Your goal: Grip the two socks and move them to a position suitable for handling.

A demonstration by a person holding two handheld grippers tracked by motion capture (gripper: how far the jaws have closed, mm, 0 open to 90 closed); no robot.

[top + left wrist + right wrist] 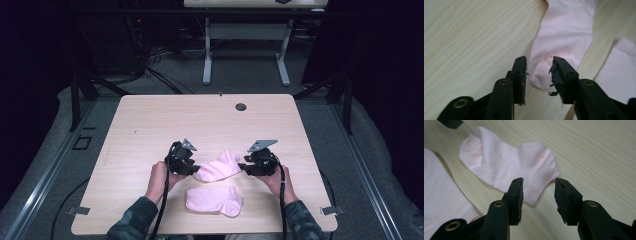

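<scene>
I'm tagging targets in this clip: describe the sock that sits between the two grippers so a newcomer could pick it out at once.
On the light wooden table, look toward the near middle, where two pale pink fabric ankle socks lie. The one meant is the farther sock, lying slanted between the left gripper and right gripper, both open at its ends. The nearer sock lies flat, with no gripper at it.

Bright tabletop, dark surroundings, soft focus
</scene>
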